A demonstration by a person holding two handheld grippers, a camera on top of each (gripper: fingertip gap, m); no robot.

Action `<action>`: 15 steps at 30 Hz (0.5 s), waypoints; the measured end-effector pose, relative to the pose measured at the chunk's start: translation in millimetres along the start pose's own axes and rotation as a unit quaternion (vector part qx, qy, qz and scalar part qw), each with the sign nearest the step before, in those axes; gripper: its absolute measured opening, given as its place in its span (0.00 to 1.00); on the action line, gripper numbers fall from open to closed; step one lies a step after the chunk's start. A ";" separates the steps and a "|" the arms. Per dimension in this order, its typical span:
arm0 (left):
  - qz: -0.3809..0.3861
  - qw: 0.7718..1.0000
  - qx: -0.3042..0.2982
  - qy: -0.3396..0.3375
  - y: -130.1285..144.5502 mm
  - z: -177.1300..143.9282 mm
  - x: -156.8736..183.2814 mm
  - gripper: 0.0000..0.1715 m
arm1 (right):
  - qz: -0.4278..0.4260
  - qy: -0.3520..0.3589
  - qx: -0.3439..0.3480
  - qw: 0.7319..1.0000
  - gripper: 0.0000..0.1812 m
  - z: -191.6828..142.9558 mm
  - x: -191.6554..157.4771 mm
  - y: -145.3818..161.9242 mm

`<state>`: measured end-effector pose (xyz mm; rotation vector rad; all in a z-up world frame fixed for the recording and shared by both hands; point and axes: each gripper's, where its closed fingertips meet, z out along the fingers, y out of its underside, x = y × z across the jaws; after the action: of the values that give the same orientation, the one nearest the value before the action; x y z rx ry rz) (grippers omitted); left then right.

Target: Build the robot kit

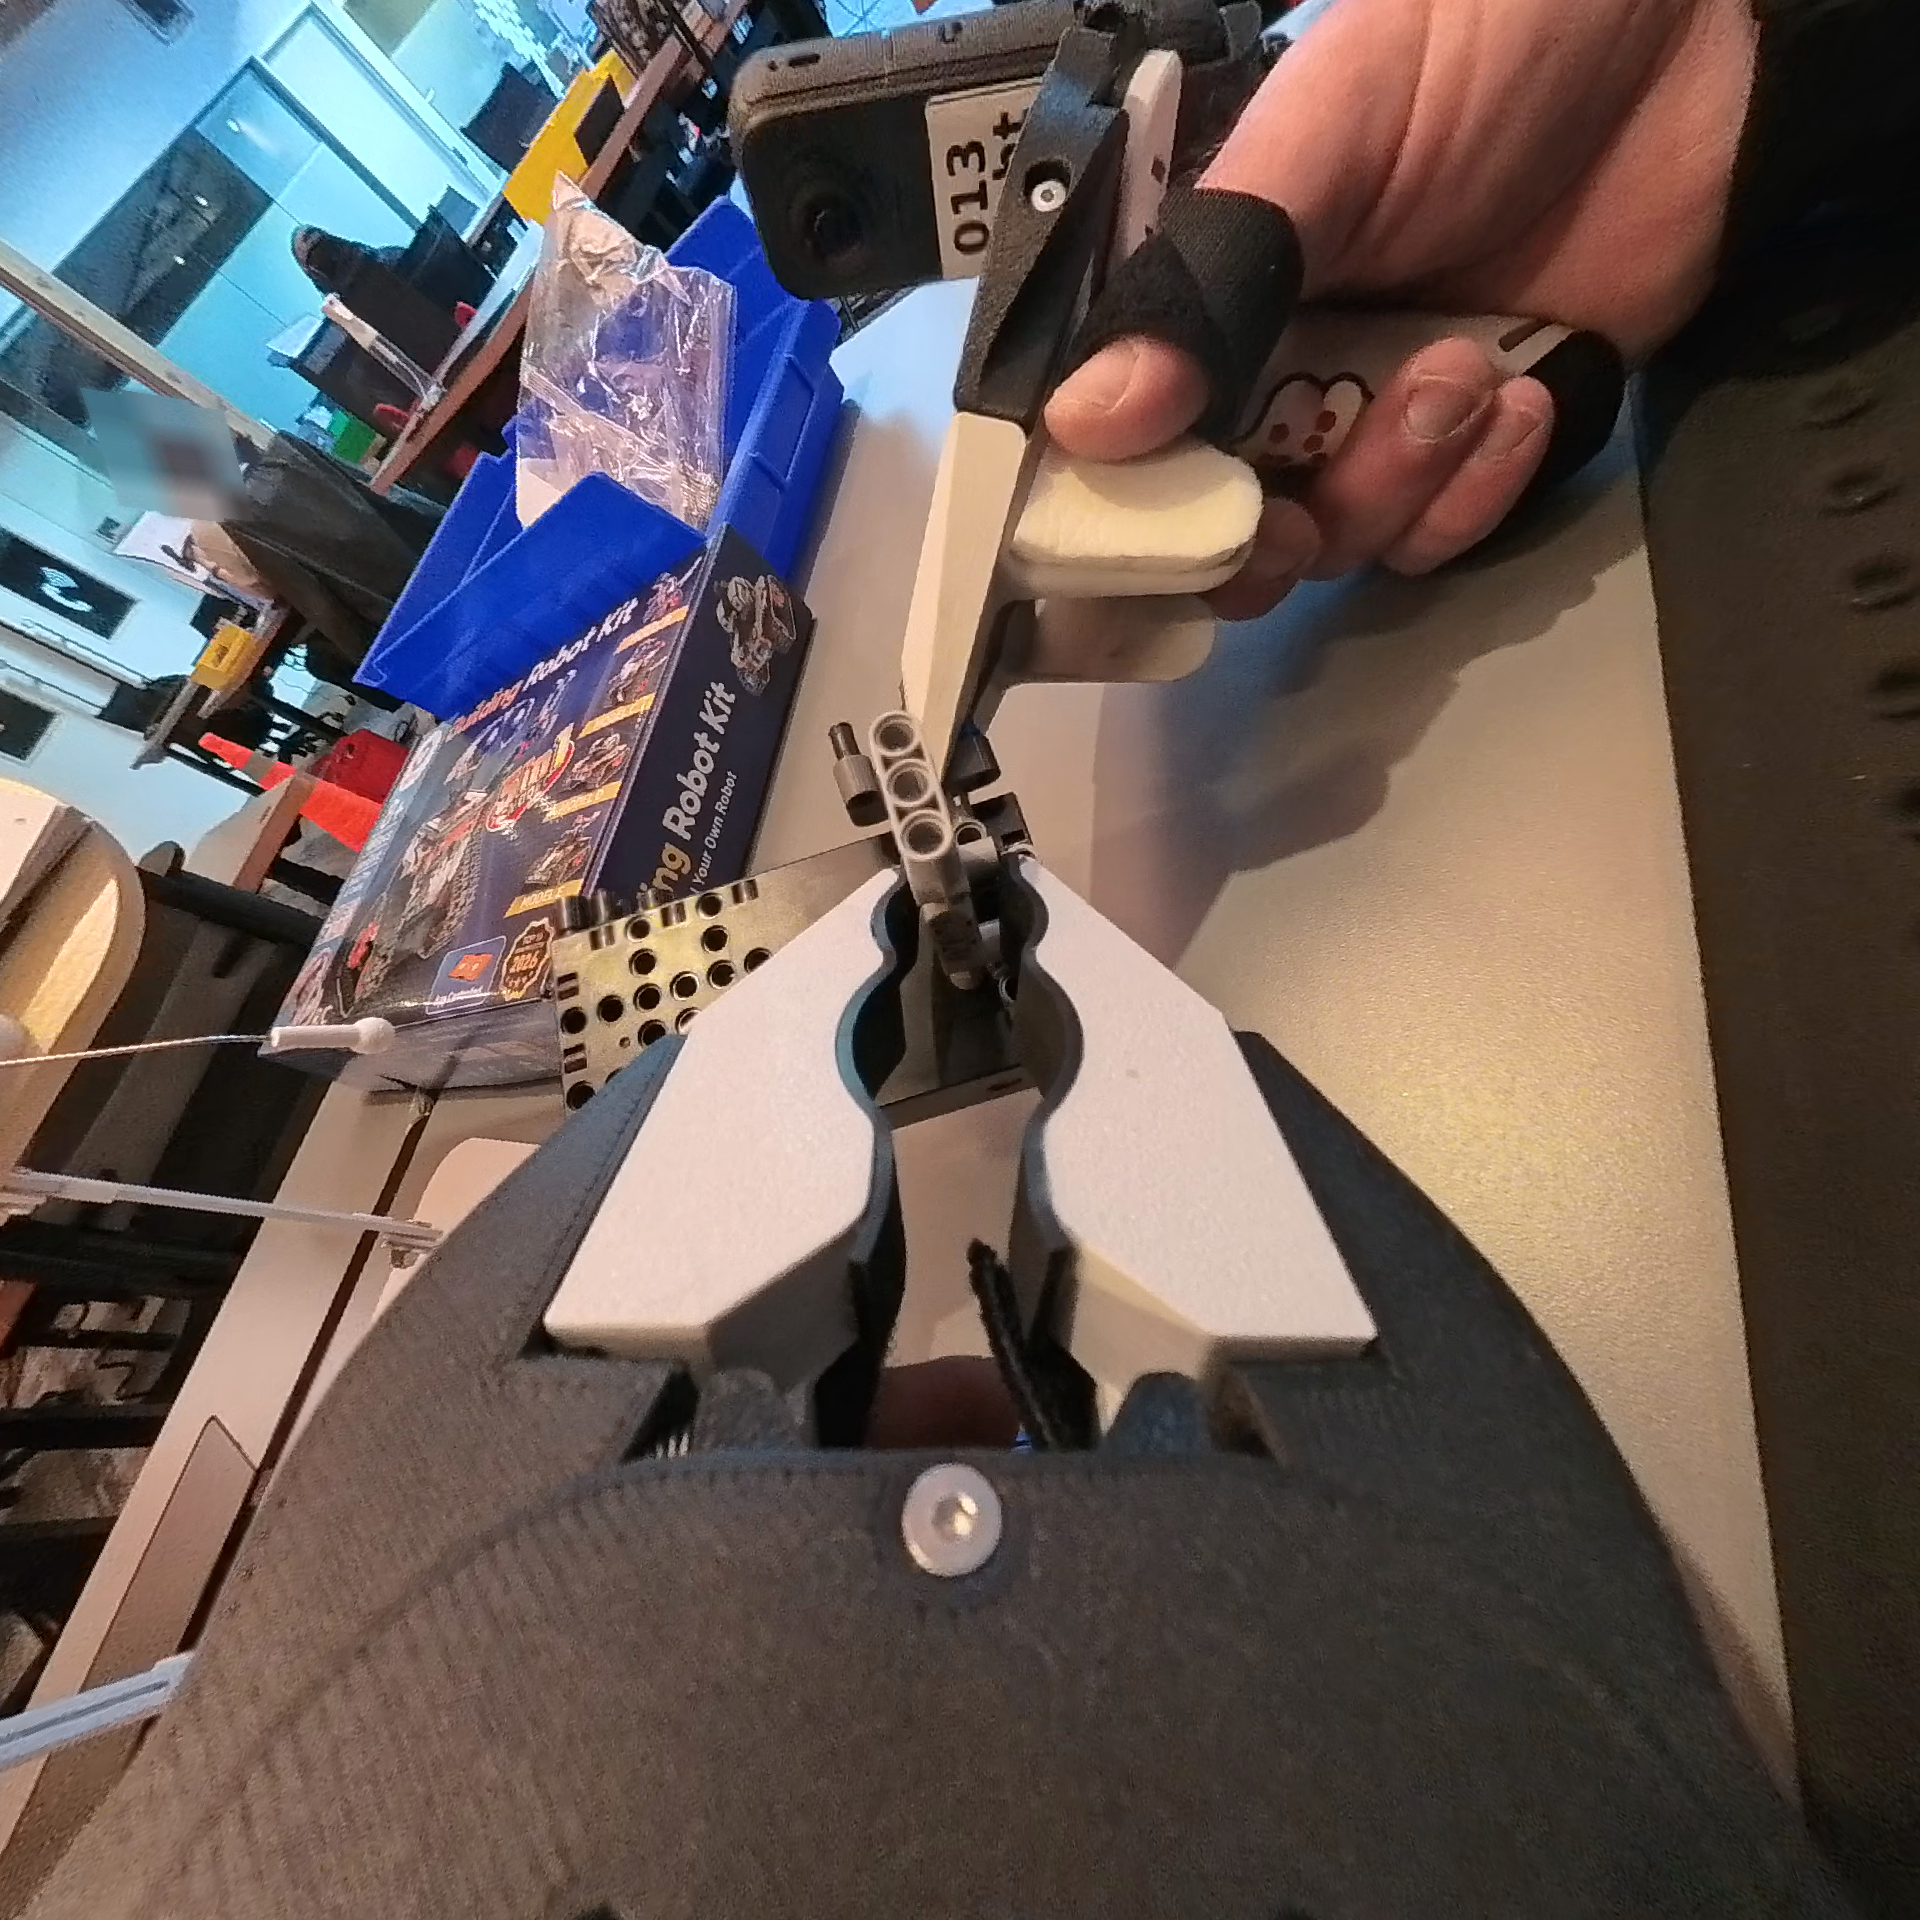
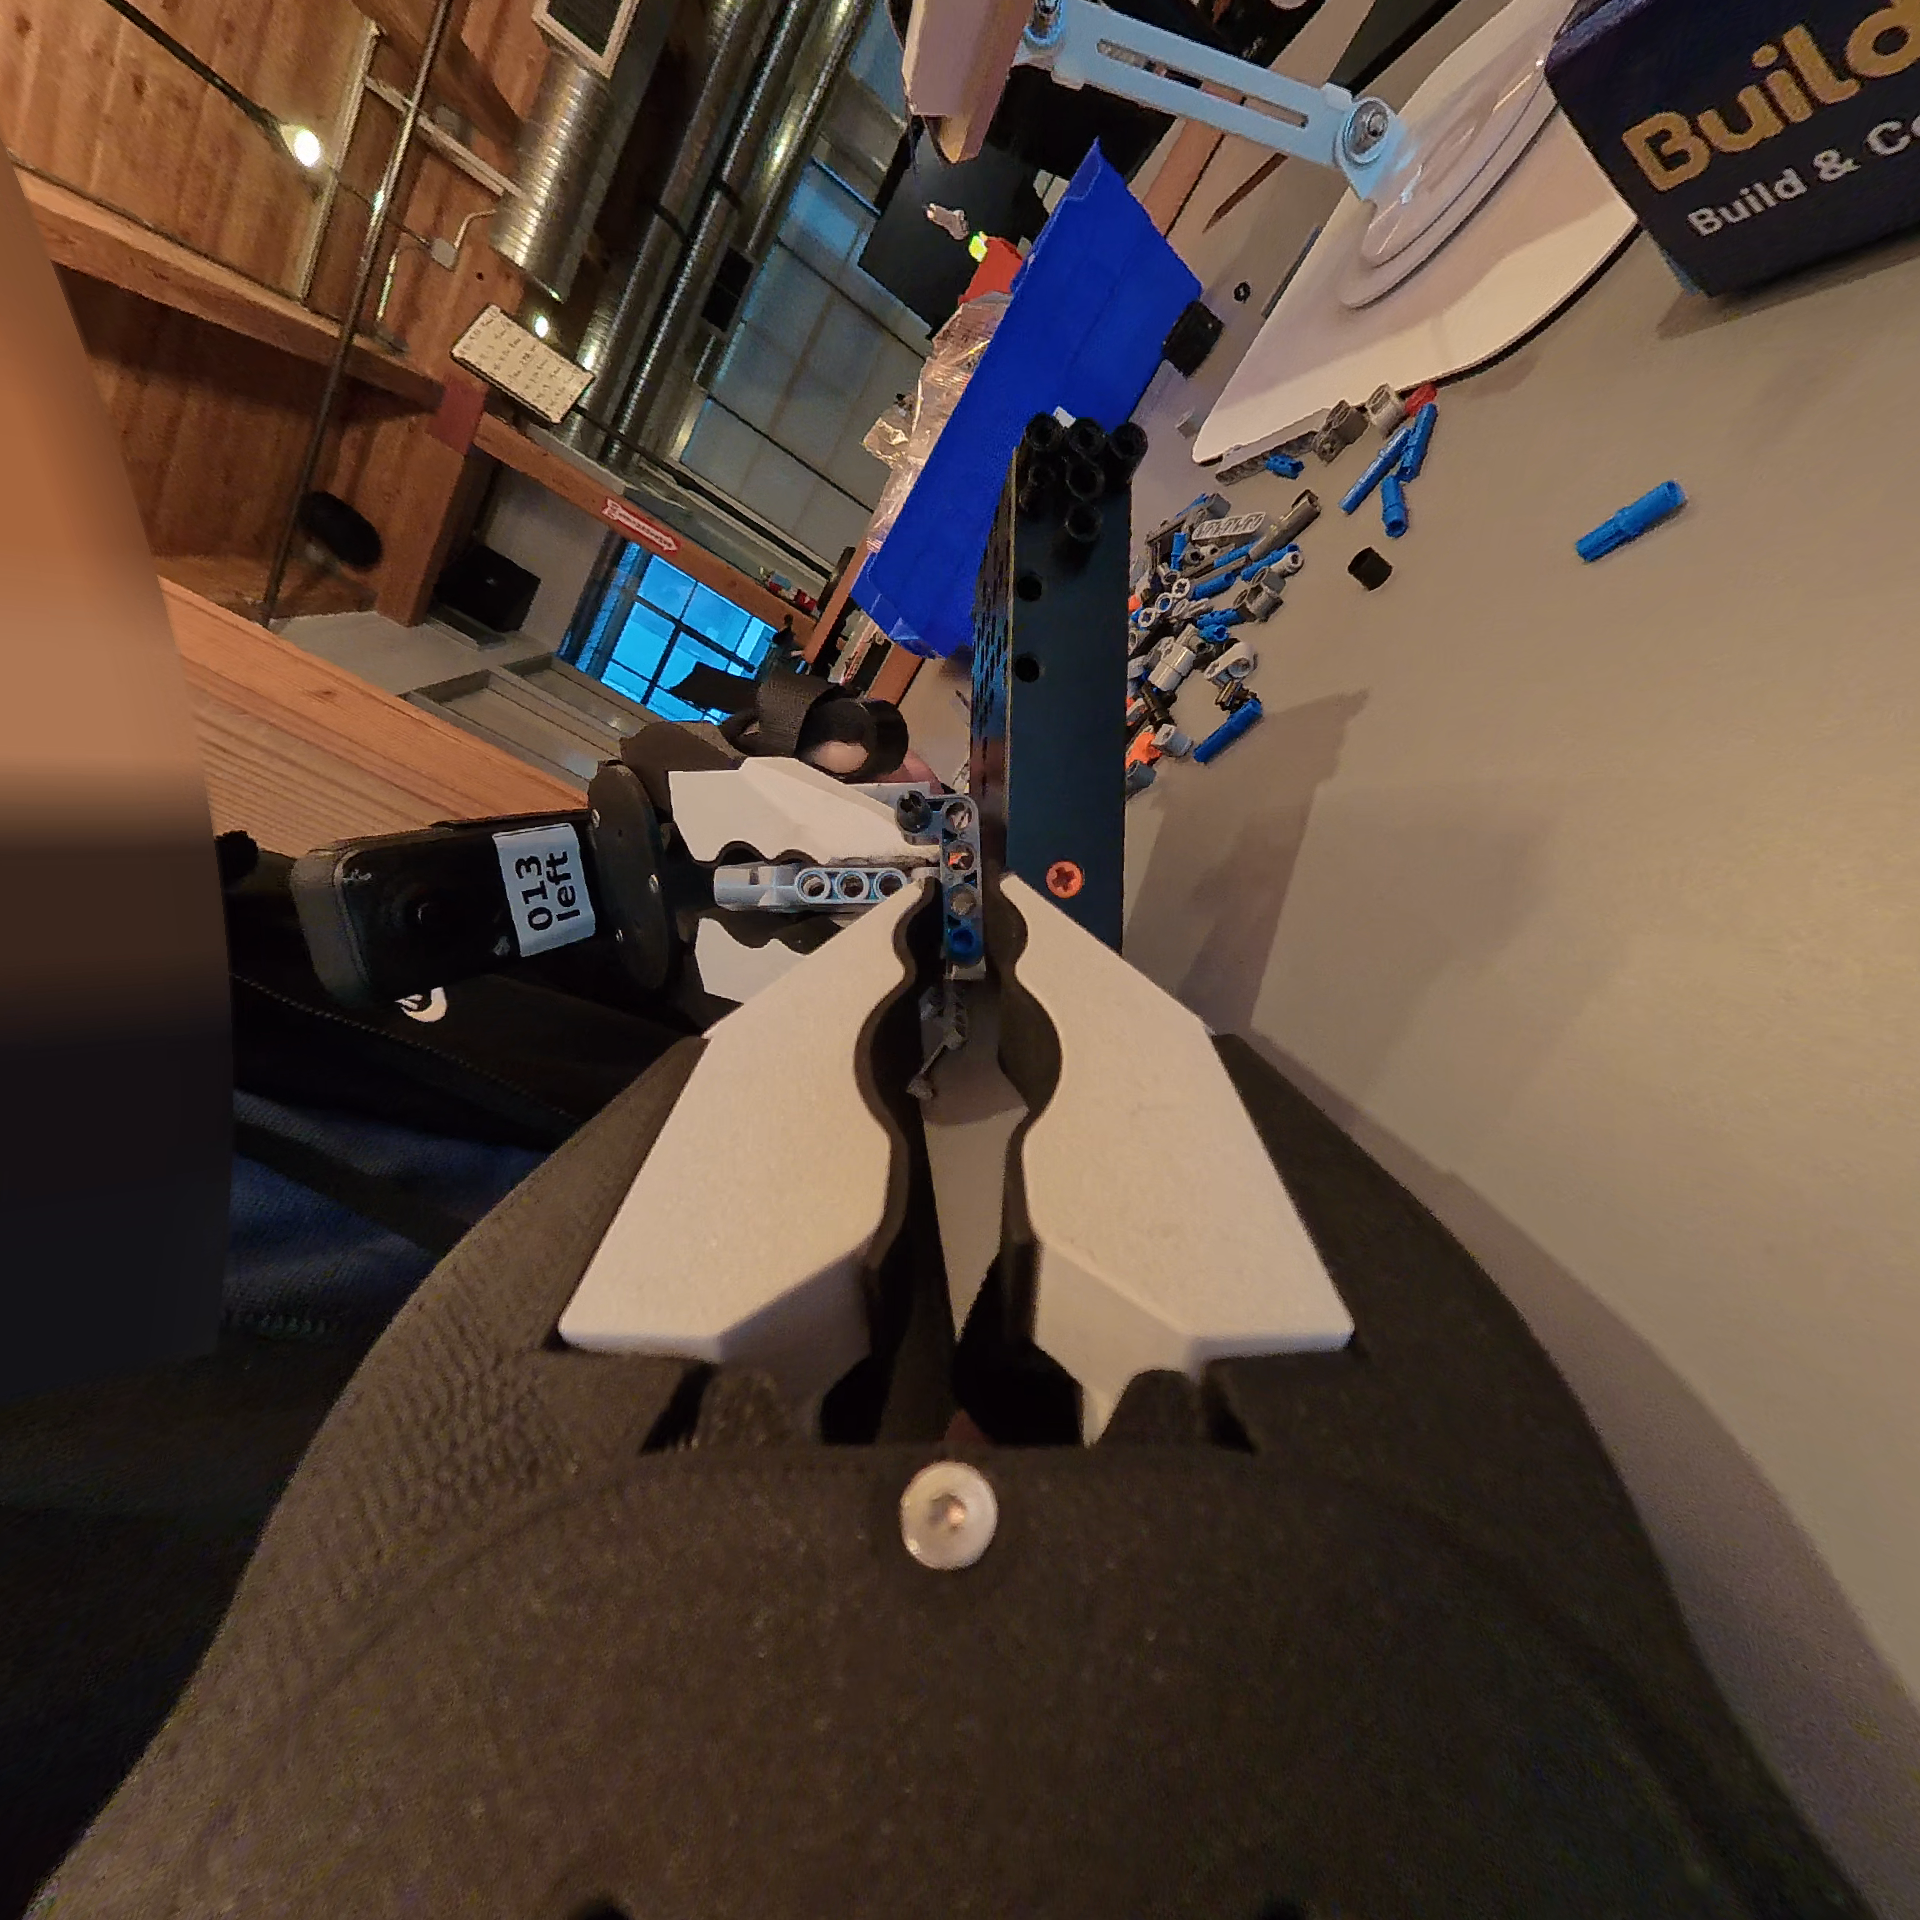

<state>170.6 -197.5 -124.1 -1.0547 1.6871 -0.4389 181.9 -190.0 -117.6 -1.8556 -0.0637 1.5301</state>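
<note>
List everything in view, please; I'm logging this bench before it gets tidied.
grey beam assembly: one, grey with black pins, clamped at both grippers' tips
perforated black plate: one, upright on the table behind the assembly
loose building pieces: many, blue, grey, some orange, scattered right of the plate
robot kit box: one, dark blue, left of the plate
blue bins: stacked, beyond the box
clear plastic bag: one, in a bin
grey table: one
left gripper: white fingers, shut on the assembly
right gripper: shut on the assembly
hand: one, holding the right gripper
</note>
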 end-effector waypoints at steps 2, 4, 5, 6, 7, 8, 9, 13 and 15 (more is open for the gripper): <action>-0.002 1.000 -0.002 0.002 0.8 0.6 0.9 0.08 | 0.000 0.002 -0.003 1.000 0.03 0.3 0.7 1.0; -0.006 1.000 0.000 0.005 0.6 0.5 1.3 0.08 | -0.003 -0.001 -0.005 1.000 0.04 0.3 -0.5 1.5; -0.006 1.000 0.001 0.005 0.4 0.4 1.0 0.08 | -0.002 -0.003 -0.006 1.000 0.04 0.5 -1.1 1.8; -0.007 1.000 0.001 0.005 0.5 0.6 0.9 0.08 | -0.003 -0.004 -0.005 1.000 0.04 0.5 -1.2 1.6; -0.010 1.000 0.003 0.006 0.2 0.4 1.0 0.08 | -0.006 -0.003 -0.005 1.000 0.04 0.4 -1.2 1.2; -0.014 1.000 0.004 0.008 -0.2 0.2 0.9 0.08 | -0.008 -0.002 -0.003 1.000 0.04 0.0 -1.5 0.5; -0.018 1.000 0.005 0.009 0.1 0.3 0.7 0.08 | -0.013 0.005 -0.003 1.000 0.03 -0.5 -0.5 0.2; -0.035 0.999 0.003 0.022 2.4 1.6 2.4 0.08 | -0.024 0.025 -0.009 0.999 0.03 -1.9 4.0 1.2; -0.043 0.999 0.000 0.032 4.2 2.5 3.7 0.07 | -0.028 0.034 -0.010 0.999 0.03 -4.1 5.7 0.9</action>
<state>170.8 -197.7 -130.3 -1.1277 1.7023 -0.5328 186.8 -190.1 -122.6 -1.9040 -0.0995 1.4310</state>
